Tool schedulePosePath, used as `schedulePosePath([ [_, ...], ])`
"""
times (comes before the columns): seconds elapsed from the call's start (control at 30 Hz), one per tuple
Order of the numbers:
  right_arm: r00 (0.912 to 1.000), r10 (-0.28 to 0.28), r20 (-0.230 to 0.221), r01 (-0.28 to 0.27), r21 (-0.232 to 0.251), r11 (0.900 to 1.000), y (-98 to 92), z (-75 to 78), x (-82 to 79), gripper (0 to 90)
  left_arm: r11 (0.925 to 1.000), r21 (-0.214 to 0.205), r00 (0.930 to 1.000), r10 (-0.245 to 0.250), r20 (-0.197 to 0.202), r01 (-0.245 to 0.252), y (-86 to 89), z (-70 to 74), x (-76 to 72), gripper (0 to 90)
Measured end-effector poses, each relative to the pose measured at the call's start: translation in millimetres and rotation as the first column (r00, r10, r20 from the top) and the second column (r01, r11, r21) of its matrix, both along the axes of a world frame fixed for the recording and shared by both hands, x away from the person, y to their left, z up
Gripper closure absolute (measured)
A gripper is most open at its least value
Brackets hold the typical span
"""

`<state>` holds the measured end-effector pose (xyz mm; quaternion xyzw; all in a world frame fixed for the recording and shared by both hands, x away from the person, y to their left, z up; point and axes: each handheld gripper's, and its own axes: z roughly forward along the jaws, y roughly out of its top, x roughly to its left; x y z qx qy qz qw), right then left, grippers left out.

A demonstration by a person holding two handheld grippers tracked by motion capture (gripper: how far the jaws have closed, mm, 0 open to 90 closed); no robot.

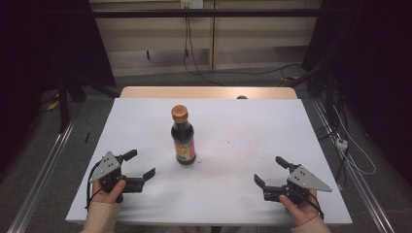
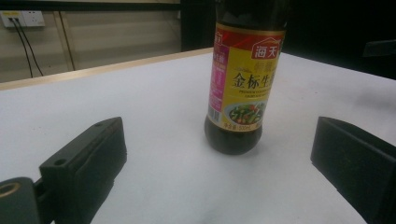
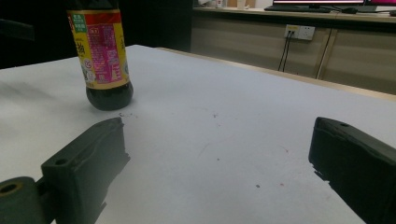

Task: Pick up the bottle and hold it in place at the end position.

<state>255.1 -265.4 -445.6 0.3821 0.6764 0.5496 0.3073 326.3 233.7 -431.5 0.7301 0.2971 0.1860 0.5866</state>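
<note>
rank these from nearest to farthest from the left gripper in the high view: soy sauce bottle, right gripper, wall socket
1. soy sauce bottle, upright at the table's middle, just right of the left gripper.
2. right gripper, across the table's near edge.
3. wall socket, on the far wall, top of the view.

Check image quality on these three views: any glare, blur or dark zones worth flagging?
High view: table evenly lit, surroundings nearly black, bottle sharp, soft shadows under the left gripper and right gripper. Left gripper view: label legible on the bottle, near jaws soft, bottle top cropped. Right gripper view: slightly hazy, bottle label blurred, specks on the table visible, no strong glare.
</note>
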Motion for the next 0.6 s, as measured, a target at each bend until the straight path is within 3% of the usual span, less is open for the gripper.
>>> schedulePosePath([
  [0.17, 1.0000, 0.006, 0.004, -0.006, -0.004, 1.0000, 1.7, 0.8, 1.5, 3.4, 0.9999, -0.013, 1.0000, 0.008, 0.001, -0.008, -0.6, 2.5, -1.7, 3.5],
  [0.27, 1.0000, 0.005, 0.009, -0.005, 0.001, 1.0000, 1.7, 1.1, 2.4, 3.5, 0.9990, -0.044, 1.0000, 0.004, -0.002, -0.004, -5.4, 6.0, -2.1, 3.5],
  [0.6, 1.0000, -0.002, 0.006, 0.002, 0.008, 1.0000, -0.1, 1.2, 2.0, 3.7, 1.0000, -0.006, 1.0000, -0.003, 0.004, 0.003, -29.8, 16.1, 6.0, 3.5],
])
